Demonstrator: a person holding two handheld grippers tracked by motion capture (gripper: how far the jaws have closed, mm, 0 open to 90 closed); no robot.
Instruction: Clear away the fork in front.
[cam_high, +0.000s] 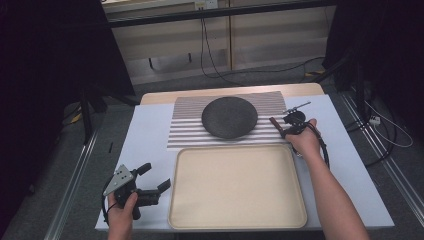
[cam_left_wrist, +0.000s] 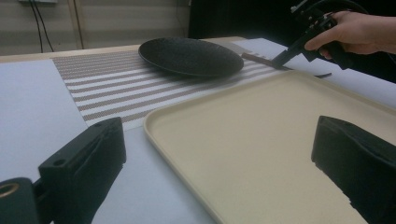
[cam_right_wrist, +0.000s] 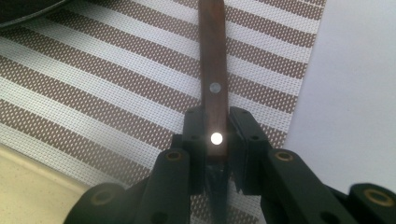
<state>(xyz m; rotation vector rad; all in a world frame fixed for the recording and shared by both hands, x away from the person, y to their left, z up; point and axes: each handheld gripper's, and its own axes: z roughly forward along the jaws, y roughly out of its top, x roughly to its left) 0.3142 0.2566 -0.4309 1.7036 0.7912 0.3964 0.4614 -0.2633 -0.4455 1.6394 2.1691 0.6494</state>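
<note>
Looking down from the high view: right tongs (cam_high: 285, 129) are closing on a dark brown wooden knife handle (cam_high: 275, 123) lying at the right edge of the brown-and-white striped woven placemat (cam_high: 190, 127), just right of the round dark grey stoneware plate (cam_high: 229, 117). Left tongs (cam_high: 156, 179) are hovering with jaws wide apart and nothing between them, just left of the empty beige rectangular plastic tray (cam_high: 238, 220) on the white bench (cam_high: 145, 145).

Left gripper view: the left jaws are standing far apart and holding nothing, pointing across the tray corner (cam_left_wrist: 154, 122). Farther off, the right tongs (cam_left_wrist: 281, 59) are dipping to the handle (cam_left_wrist: 256, 58) beside the plate (cam_left_wrist: 190, 56).

Right gripper view: the right jaws are pinching the riveted wooden handle (cam_right_wrist: 214, 70) from both sides near its blade end, with the handle lying flat on the placemat (cam_right_wrist: 116, 84) and the blade mostly hidden under the tongs (cam_right_wrist: 215, 135).

Handling, as judged: the knife is looking light, stiff and narrow; the smooth wood may be slipping or twisting in the pads, so gripping across the handle's flat sides, near the rivet, seems safest, keeping off the blade.
</note>
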